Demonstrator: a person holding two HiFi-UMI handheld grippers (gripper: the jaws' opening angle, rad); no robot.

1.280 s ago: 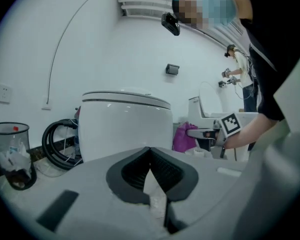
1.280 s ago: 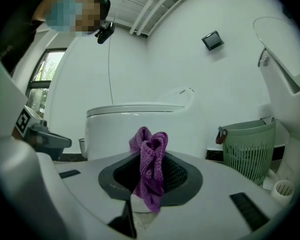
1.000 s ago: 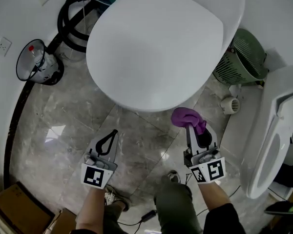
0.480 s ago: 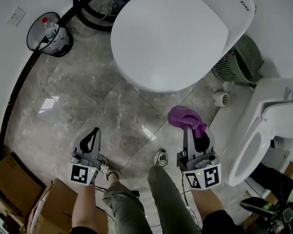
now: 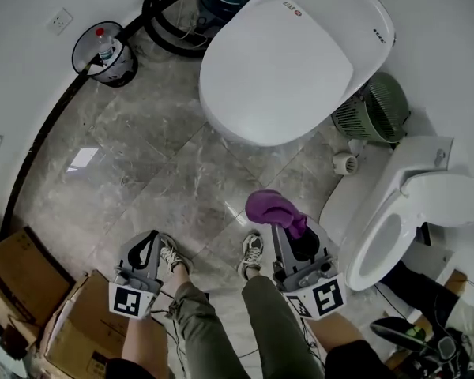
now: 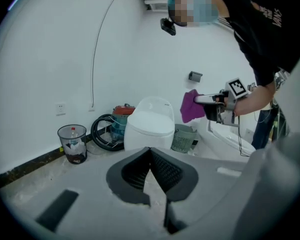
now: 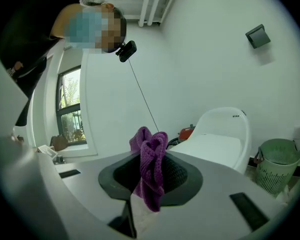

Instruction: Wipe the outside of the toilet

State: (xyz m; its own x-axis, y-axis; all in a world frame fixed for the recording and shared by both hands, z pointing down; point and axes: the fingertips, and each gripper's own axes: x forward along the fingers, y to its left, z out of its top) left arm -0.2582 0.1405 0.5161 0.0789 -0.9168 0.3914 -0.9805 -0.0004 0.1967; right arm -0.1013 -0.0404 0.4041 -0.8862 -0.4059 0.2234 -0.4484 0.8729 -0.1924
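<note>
Purple cloth (image 5: 272,208): bunched and pinched in the right tongs (image 5: 291,235), which are clamped tight on it. A fold hangs down in front of the jaws in the right gripper view.
Left tongs (image 5: 147,247): jaws pressed together with nothing between them, held low over the floor (image 5: 142,172) just beside the person's shoe (image 5: 169,256).
Toilet (image 5: 292,61): lid down, standing at the far edge of the floor against the wall, with a green basket (image 5: 378,107) just beside it.
Change: a second ago the cloth hung just off the toilet's front rim. Now the person has stepped back — the toilet sits farther off and bare floor lies between cloth and bowl. Both tongs came back with the body, grips unchanged.
Meaning for the task: the cloth is off the porcelain, so no wiping is happening at this moment. I judge it a pause or a repositioning, perhaps the end of a pass — which parts are already wiped cannot be told.
Next need: likely closing that gap and laying the cloth against the outer shell again.
</note>
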